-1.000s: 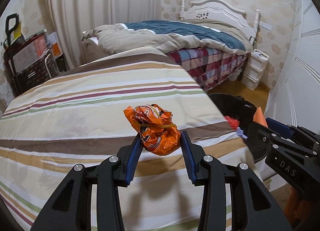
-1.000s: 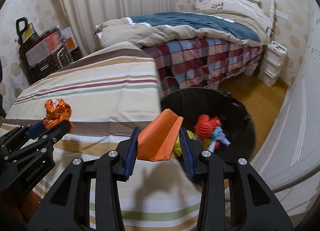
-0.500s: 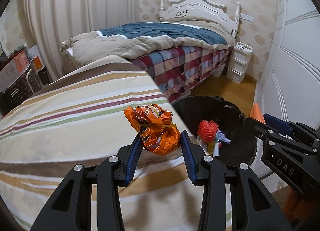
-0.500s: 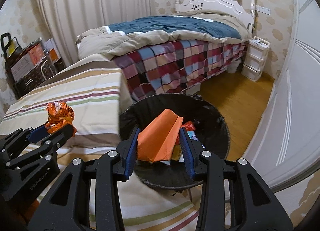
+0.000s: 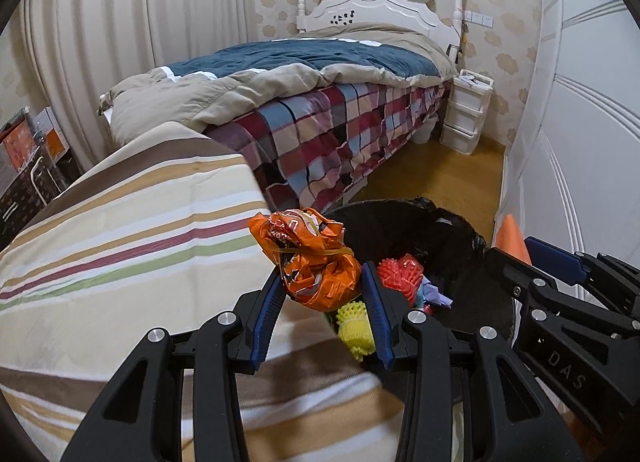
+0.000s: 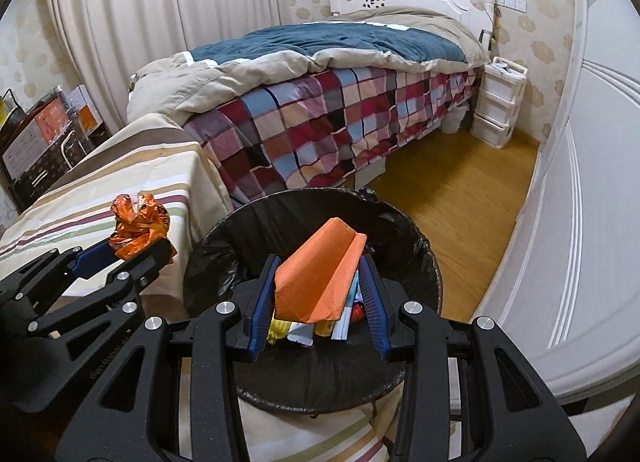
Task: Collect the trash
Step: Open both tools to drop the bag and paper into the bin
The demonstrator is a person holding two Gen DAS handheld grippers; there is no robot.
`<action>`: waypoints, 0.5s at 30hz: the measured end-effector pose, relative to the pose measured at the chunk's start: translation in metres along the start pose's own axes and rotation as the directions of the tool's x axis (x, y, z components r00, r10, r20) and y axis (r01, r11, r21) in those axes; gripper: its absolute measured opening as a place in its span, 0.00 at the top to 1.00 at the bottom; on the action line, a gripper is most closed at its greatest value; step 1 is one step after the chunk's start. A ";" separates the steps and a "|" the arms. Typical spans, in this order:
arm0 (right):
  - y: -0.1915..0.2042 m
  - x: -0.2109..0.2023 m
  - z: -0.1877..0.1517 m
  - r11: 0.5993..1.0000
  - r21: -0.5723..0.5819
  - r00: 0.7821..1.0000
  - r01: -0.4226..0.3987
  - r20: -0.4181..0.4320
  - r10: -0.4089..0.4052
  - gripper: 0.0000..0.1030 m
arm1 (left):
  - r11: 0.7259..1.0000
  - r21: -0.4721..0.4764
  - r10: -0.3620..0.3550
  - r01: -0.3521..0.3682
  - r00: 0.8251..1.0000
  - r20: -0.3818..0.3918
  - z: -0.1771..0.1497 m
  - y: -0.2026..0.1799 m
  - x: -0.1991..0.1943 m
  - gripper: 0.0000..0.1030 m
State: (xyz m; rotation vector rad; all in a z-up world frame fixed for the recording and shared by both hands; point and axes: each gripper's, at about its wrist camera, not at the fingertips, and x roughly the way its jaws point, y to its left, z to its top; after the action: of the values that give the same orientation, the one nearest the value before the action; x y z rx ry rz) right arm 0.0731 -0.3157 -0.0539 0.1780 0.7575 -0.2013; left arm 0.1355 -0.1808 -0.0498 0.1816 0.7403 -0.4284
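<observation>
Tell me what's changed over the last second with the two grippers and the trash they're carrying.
Both grippers swung off the striped cloth toward the black-lined trash bin. The right gripper now holds its folded orange paper over the bin; the left gripper, with the crumpled orange foil wrapper, is at the bin's rim. Both grips unchanged; nothing dropped yet.
</observation>
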 end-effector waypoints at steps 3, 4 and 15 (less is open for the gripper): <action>-0.003 0.006 0.002 1.000 0.006 1.000 0.003 -0.008 -0.003 0.62 | 1.000 0.007 0.008 -0.008 1.000 -0.010 0.003 -0.003 0.008 0.60; -0.003 0.009 0.002 1.000 0.009 1.000 0.004 -0.010 -0.004 0.62 | 1.000 0.006 0.007 -0.007 1.000 -0.014 0.004 -0.004 0.010 0.60; -0.015 0.020 0.004 0.998 0.054 1.000 0.016 -0.012 -0.015 0.46 | 1.000 0.003 0.016 -0.016 1.000 -0.018 0.005 -0.005 0.016 0.39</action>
State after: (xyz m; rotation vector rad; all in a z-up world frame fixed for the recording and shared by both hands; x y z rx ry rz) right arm 0.0866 -0.3335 -0.0664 0.2246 0.7661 -0.2359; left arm 0.1474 -0.1918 -0.0572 0.1937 0.7560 -0.4131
